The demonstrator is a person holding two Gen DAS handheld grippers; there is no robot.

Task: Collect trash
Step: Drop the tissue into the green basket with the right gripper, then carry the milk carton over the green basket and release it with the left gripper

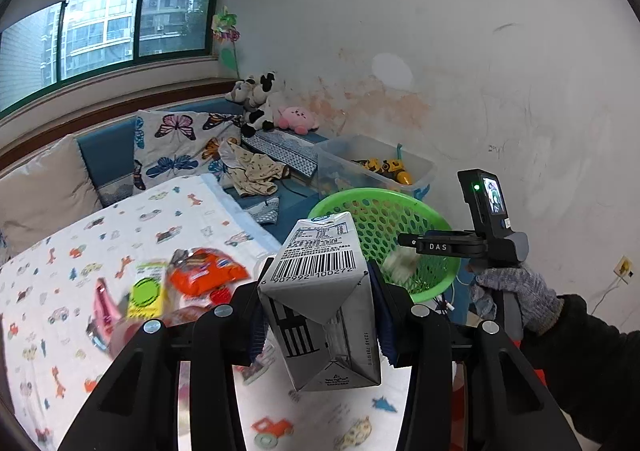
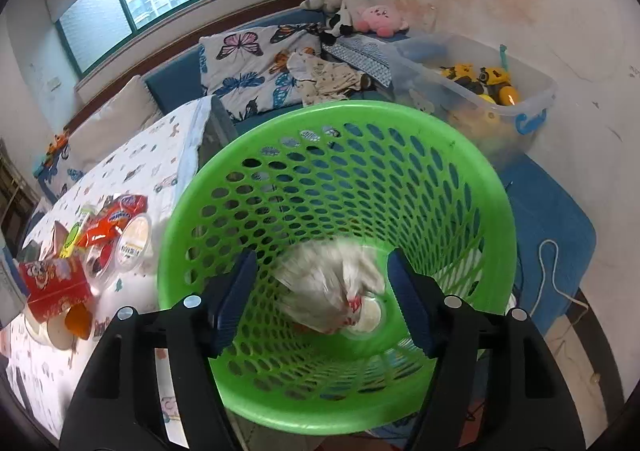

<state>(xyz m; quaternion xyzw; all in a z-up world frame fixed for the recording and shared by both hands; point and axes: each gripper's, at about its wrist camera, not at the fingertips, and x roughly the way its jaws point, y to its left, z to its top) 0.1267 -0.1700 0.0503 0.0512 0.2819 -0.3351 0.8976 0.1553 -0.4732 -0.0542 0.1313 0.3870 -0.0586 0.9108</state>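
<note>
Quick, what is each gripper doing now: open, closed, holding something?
Left gripper: closed on the milk carton.
Right gripper: open, empty, above the green basket.

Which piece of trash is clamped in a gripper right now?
The grey milk carton with the barcode, clamped in the left gripper. The orange wrapper lies on the table; the white wrapper is in the green basket.

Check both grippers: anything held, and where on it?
Left gripper holds a milk carton, fingers pressing its two side faces near the middle. Right gripper holds nothing; it is open above the green basket.
</note>
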